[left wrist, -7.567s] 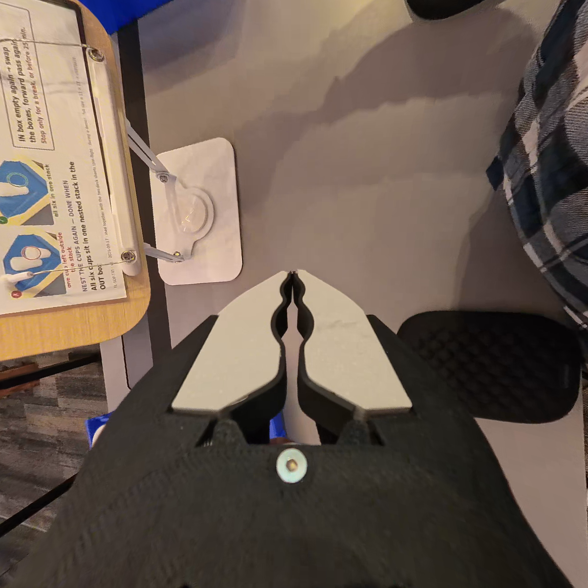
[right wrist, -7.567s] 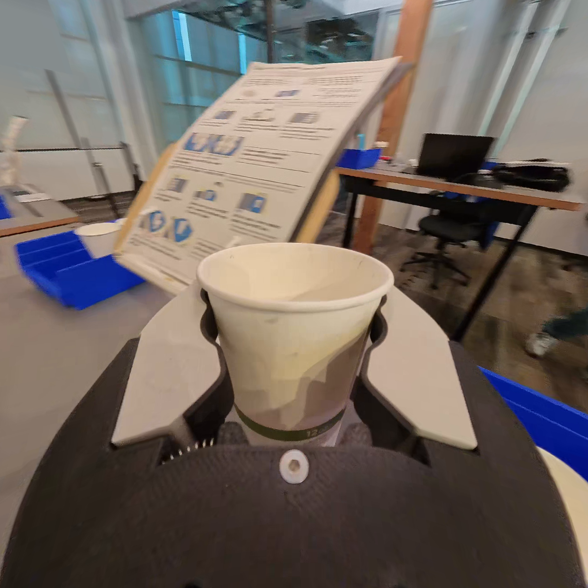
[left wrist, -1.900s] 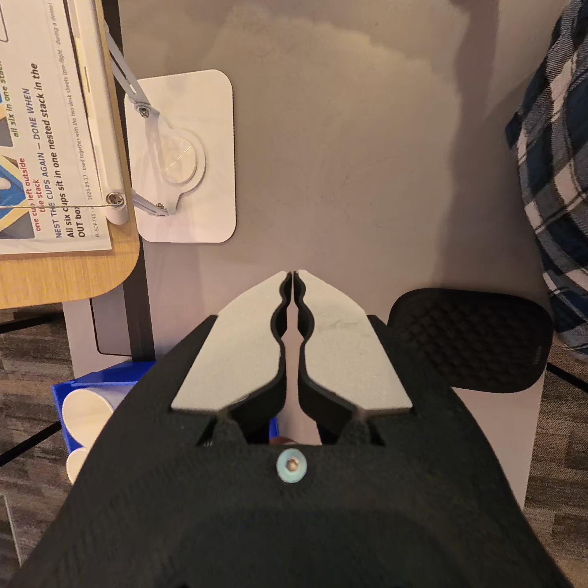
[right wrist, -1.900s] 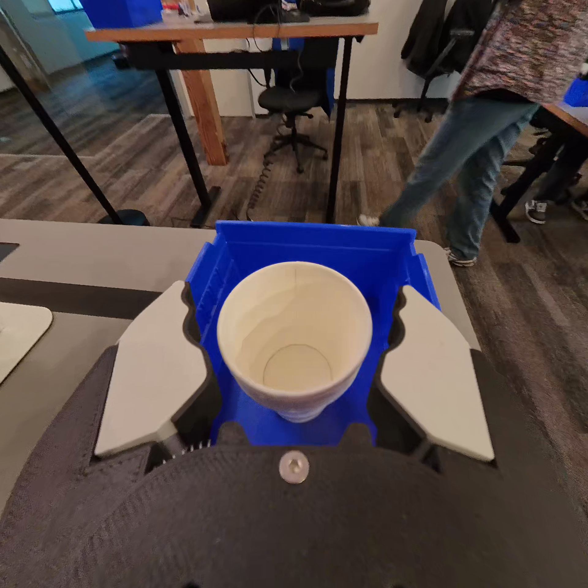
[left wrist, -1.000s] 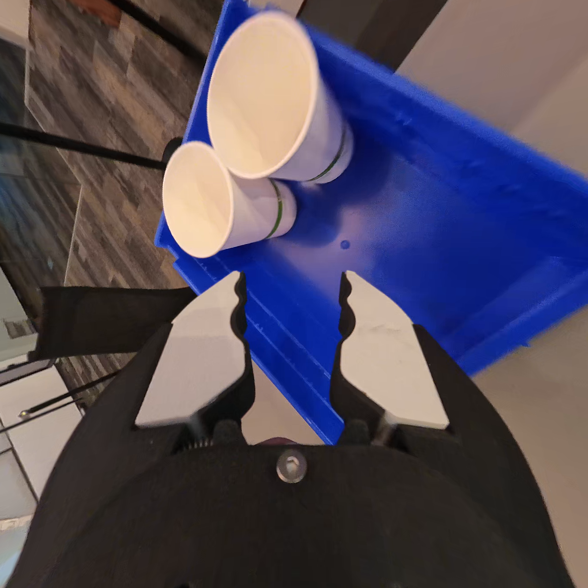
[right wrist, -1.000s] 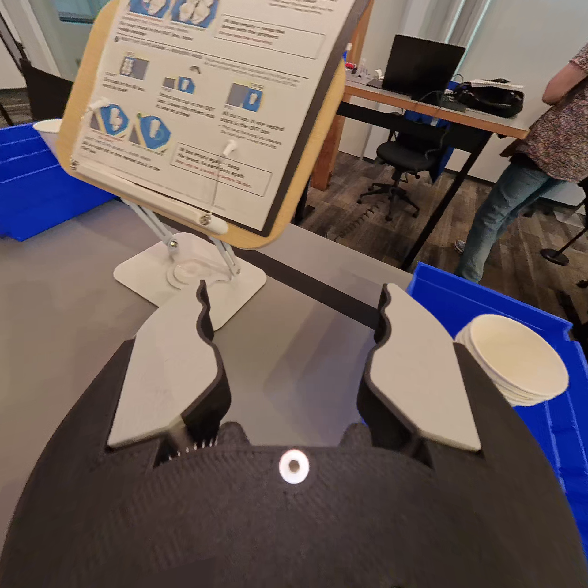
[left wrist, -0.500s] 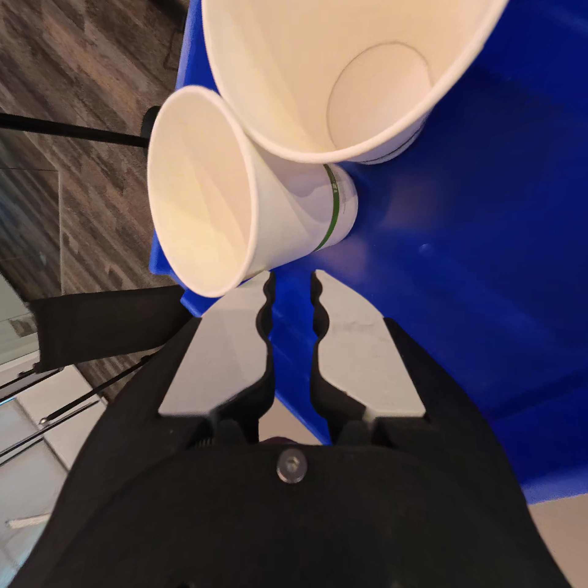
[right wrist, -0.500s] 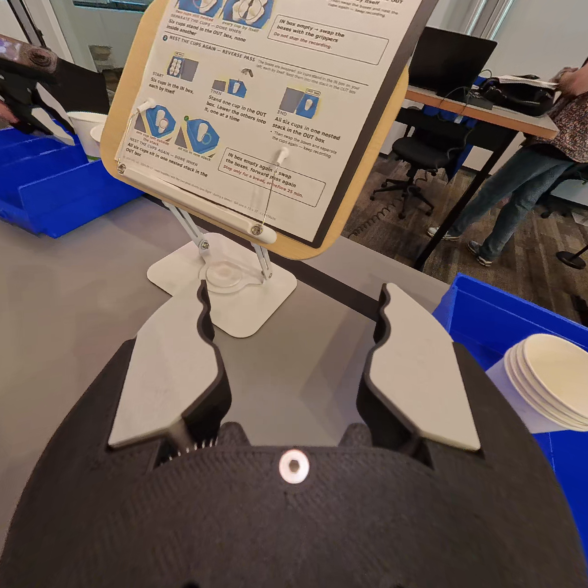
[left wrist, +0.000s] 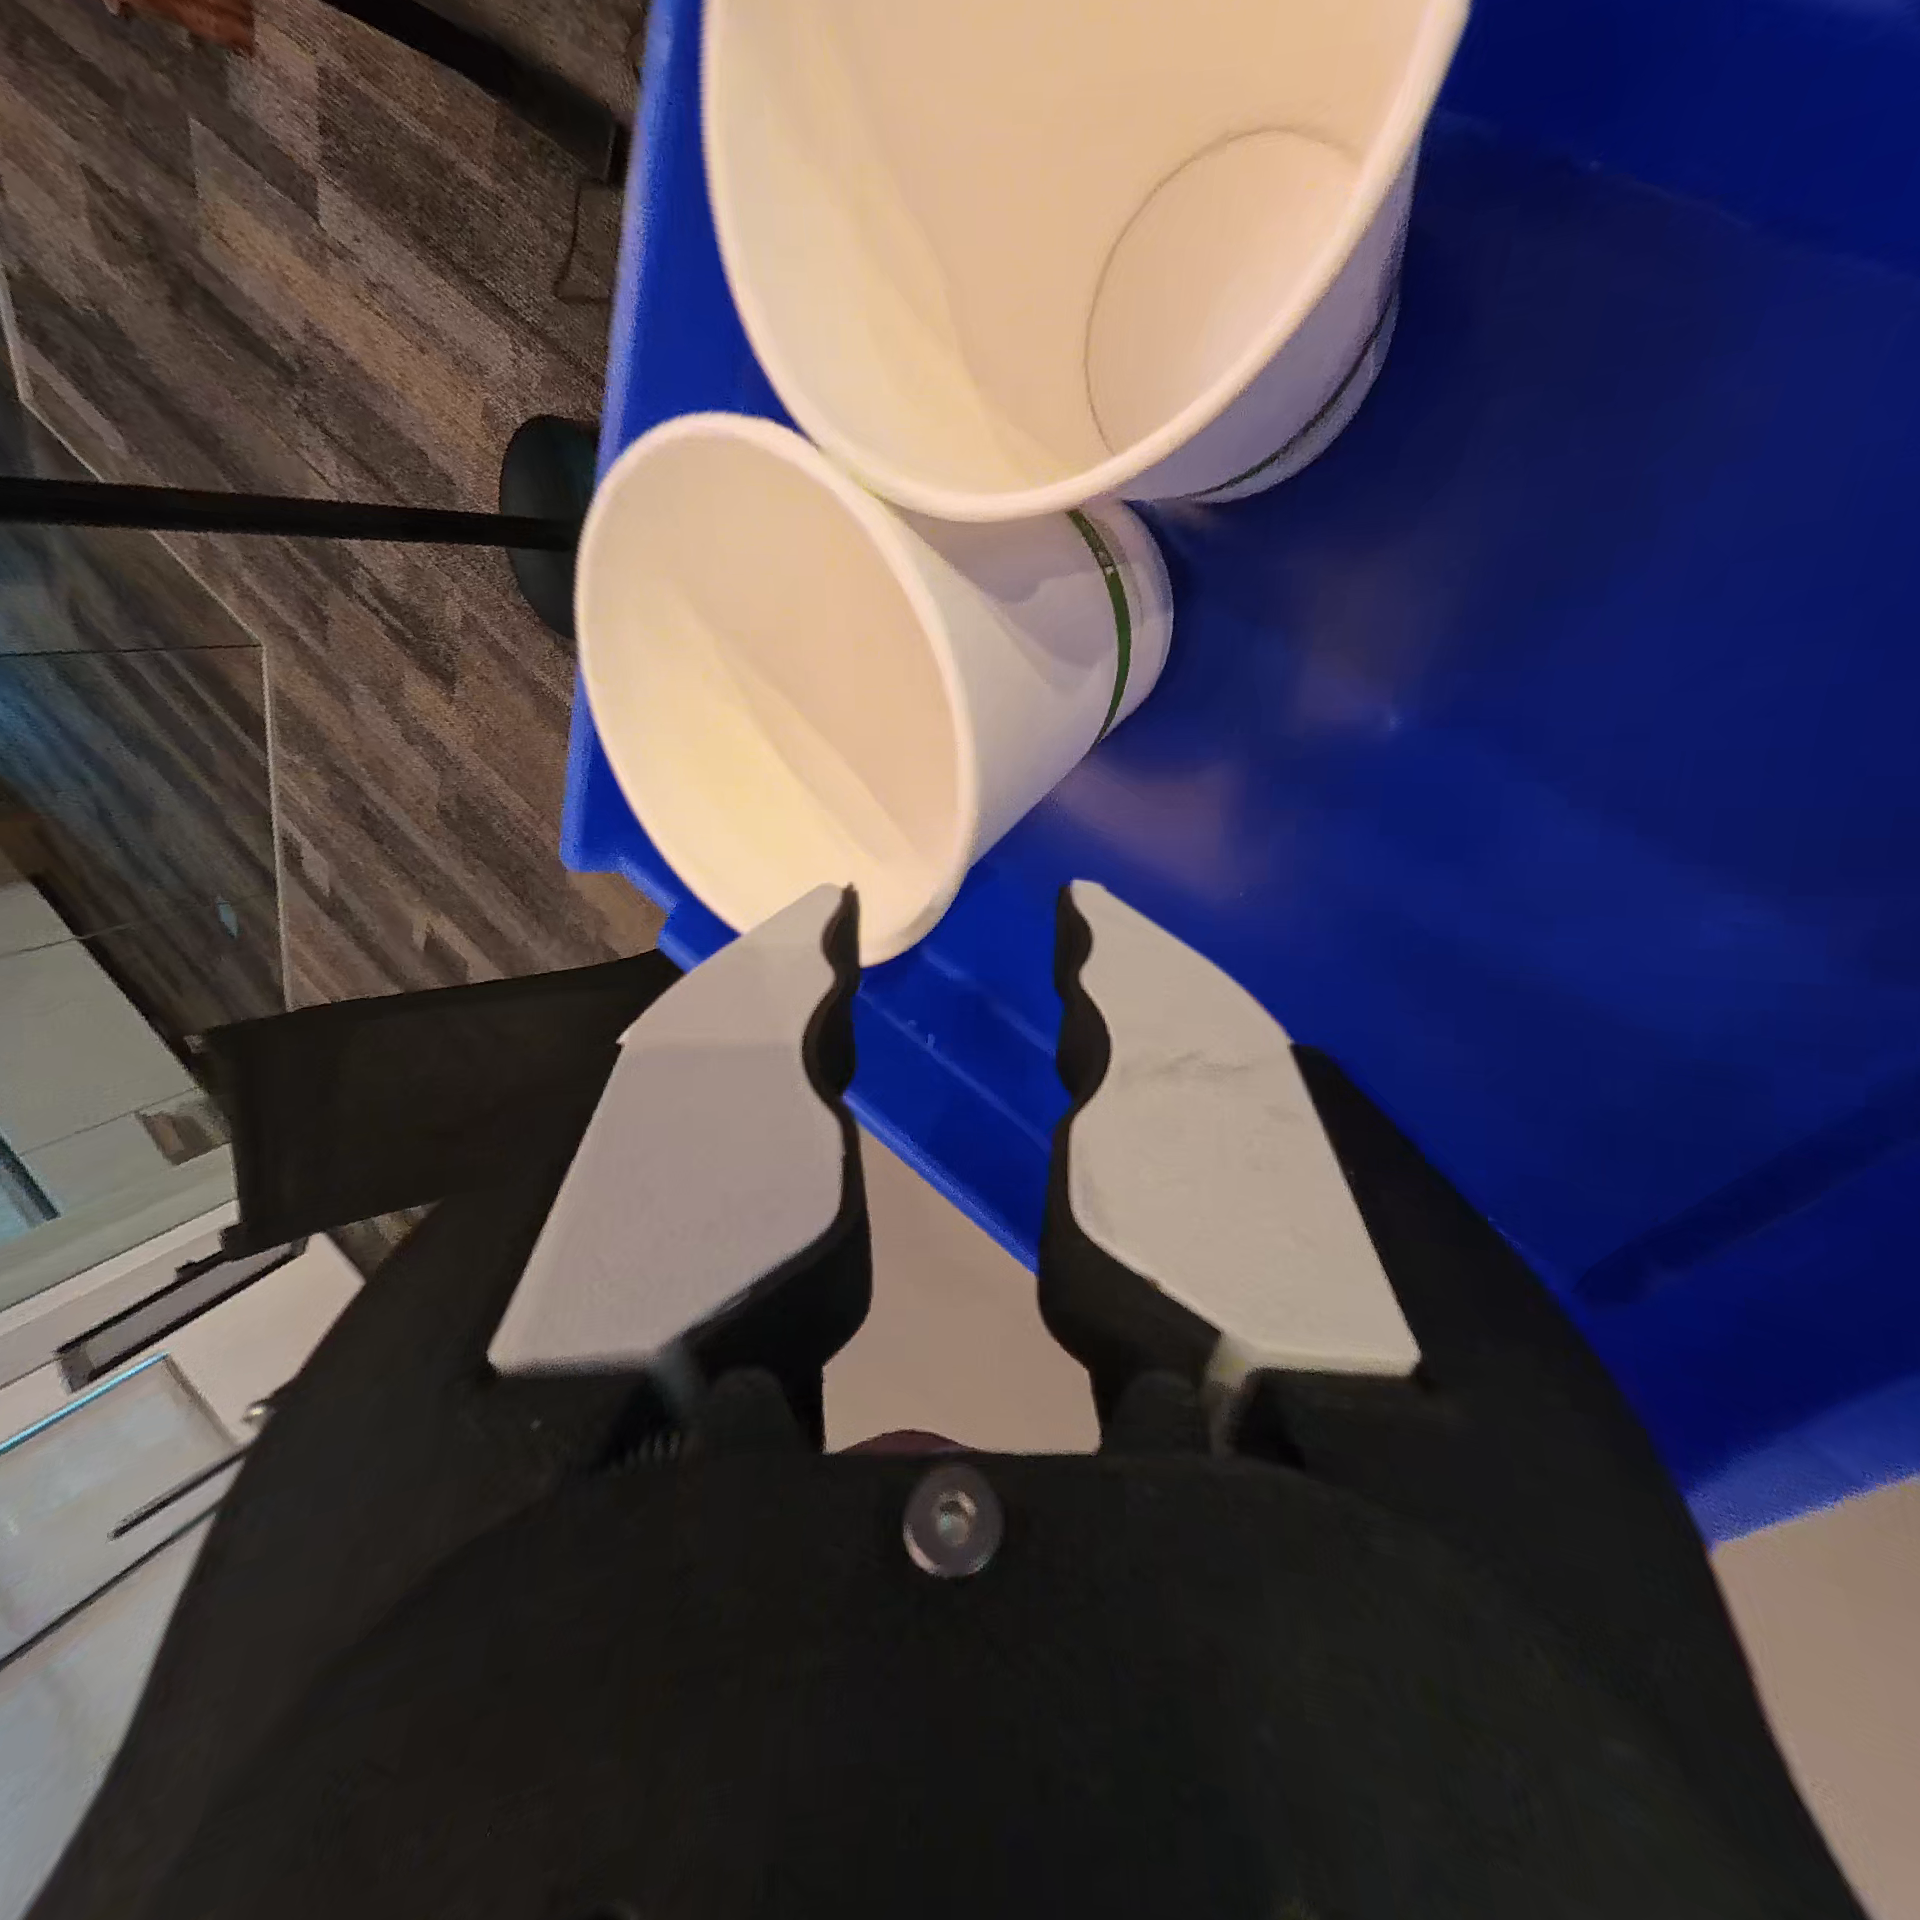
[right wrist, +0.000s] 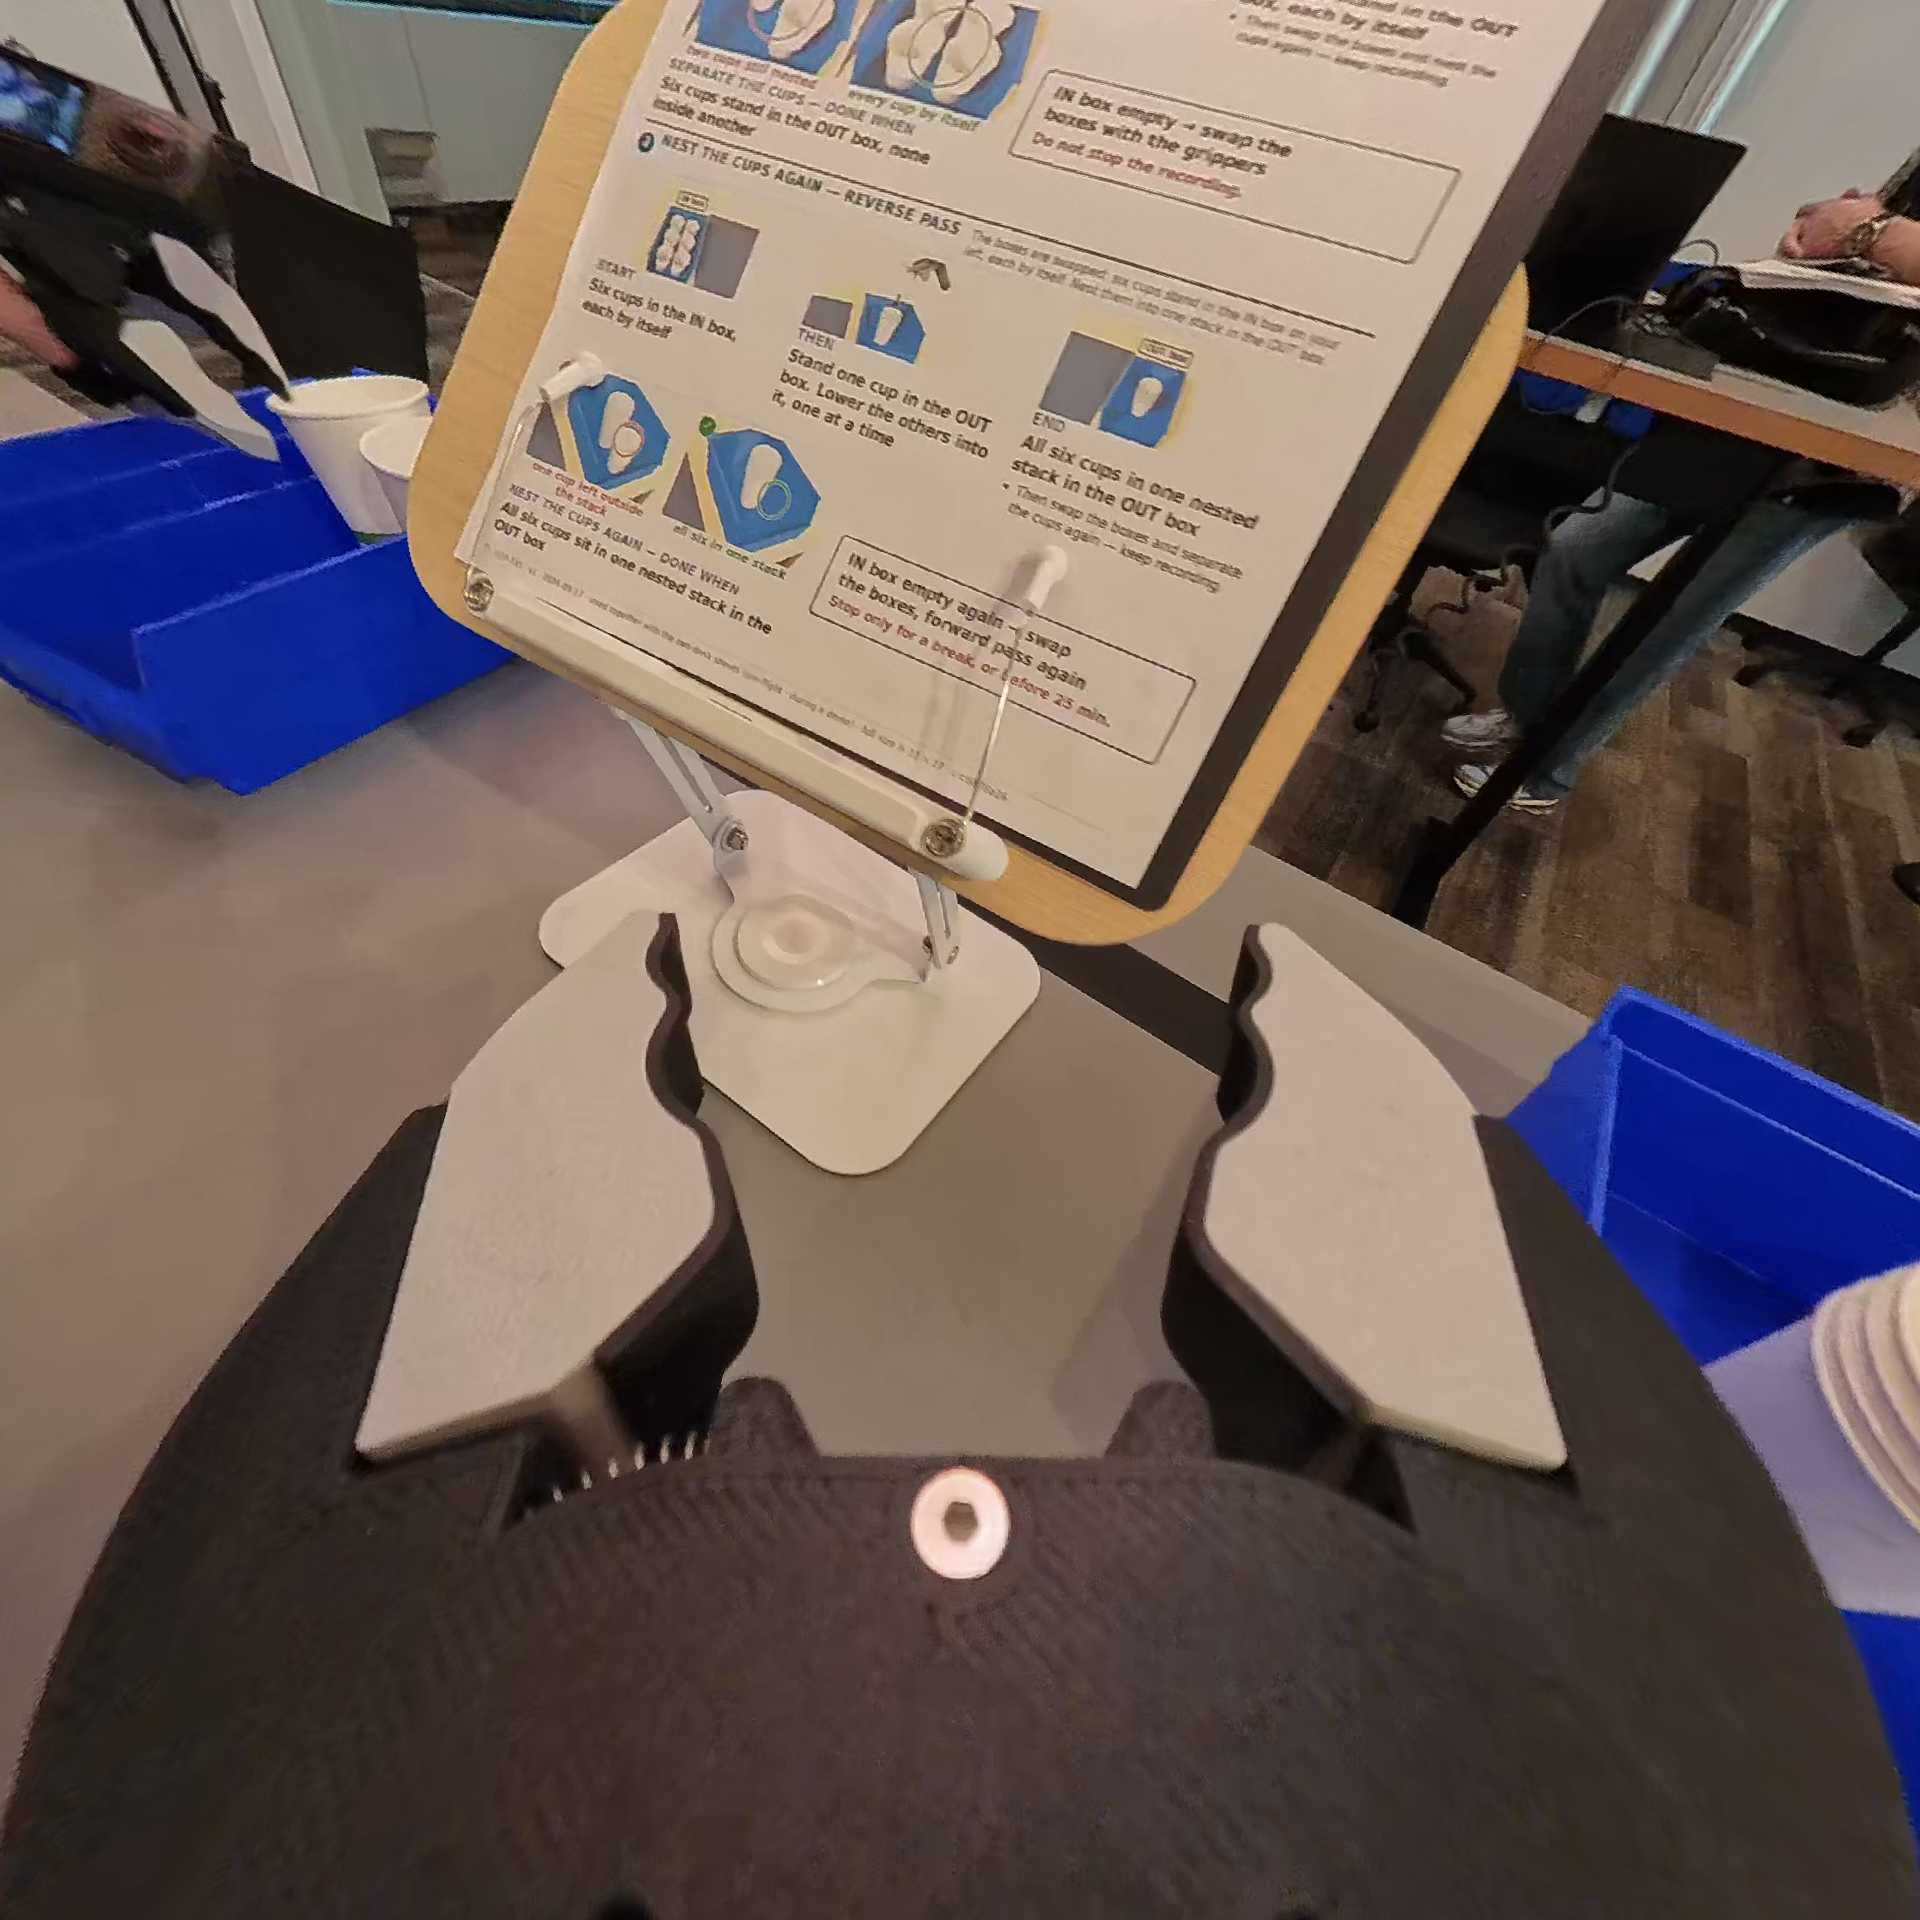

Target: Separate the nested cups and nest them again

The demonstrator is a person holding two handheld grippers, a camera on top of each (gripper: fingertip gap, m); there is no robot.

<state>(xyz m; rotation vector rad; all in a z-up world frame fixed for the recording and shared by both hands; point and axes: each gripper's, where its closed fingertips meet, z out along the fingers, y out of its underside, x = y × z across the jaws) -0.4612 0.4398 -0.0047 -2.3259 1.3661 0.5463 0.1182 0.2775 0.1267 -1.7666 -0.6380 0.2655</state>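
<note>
Two white paper cups remain loose in the blue bin on the left: a smaller-looking cup [left wrist: 821, 686] with a green band near its base, and a second cup [left wrist: 1049, 239] touching it from behind. Both stand on the bin floor [left wrist: 1558, 831], each by itself, neither inside the other. On the right, a nested stack of cups [right wrist: 1870, 1382] shows at the frame edge, its several rims layered one within another, beside the wall of a second blue bin [right wrist: 1714, 1153].

The left gripper [left wrist: 958, 902] is partly open and holds nothing. Its left fingertip [left wrist: 810, 914] lies at the lower rim of the nearer cup, the right fingertip stands clear over the bin floor, and the cup wall falls between them with no pad pressing on it. The right gripper [right wrist: 956, 945] is spread wide and empty, hovering over the grey table [right wrist: 260, 987] in front of a document stand [right wrist: 831, 1039] bearing an instruction sheet.

Judged from this layout, the re-nesting pass is well advanced: most cups appear already stacked, and the two loose cups remain to be lifted across and lowered into the stack. The exact stack count cannot be read.
</note>
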